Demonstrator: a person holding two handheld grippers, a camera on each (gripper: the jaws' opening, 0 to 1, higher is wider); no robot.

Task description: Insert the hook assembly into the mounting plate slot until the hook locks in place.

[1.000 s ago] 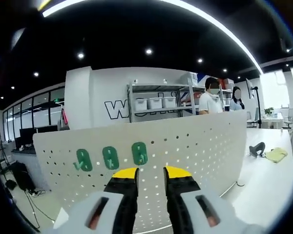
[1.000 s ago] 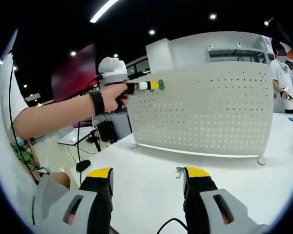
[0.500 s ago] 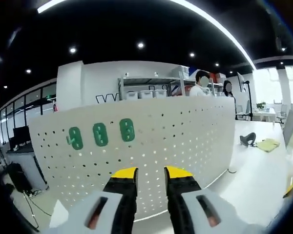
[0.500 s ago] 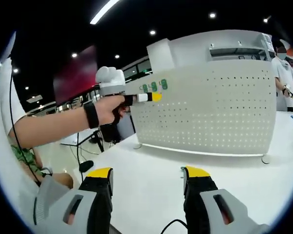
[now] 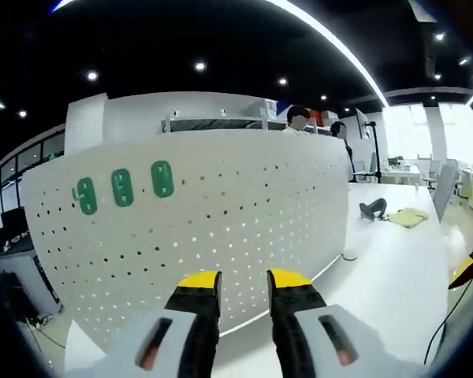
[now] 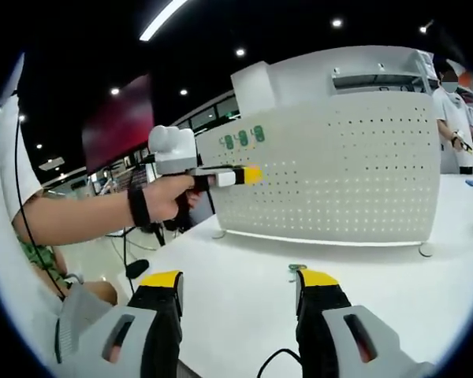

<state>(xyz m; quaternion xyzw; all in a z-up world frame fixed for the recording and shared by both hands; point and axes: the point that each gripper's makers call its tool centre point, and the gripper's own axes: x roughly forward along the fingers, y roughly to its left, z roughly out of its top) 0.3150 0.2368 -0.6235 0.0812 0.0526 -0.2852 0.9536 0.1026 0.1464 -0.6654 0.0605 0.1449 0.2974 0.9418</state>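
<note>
1. Left gripper (image 5: 238, 283): yellow-tipped jaws nearly together, only a thin slit between them, nothing held. In the right gripper view the same gripper (image 6: 252, 175) sits in the person's hand (image 6: 167, 197), raised off the bench and aimed at the pegboard's upper left area, clear of the board.
2. Right gripper (image 6: 240, 283): jaws spread wide, nothing between them, low over the white bench (image 6: 244, 260).
3. Small green hook piece (image 6: 297, 268) lies on the bench just beside the tip of the right gripper's right jaw, in front of the pegboard's lower edge. Cannot tell if jaw and piece touch.
4. Mounting plate is a white perforated pegboard (image 5: 236, 213), upright on small feet near the bench's far side; in the right gripper view the pegboard (image 6: 355, 181) spans most of the bench width.
5. Three green hooks (image 5: 122, 187) sit in a row near the pegboard's upper left corner; in the right gripper view the same row (image 6: 243, 139) is just above the left gripper's tip.
6. Black cable (image 6: 272, 361) runs on the bench between the right gripper's jaws.
7. Dark object (image 5: 371, 209) and yellow-green cloth (image 5: 407, 217) lie on the bench past the pegboard's right edge.
8. Two people (image 5: 299, 120) stand behind the pegboard.
</note>
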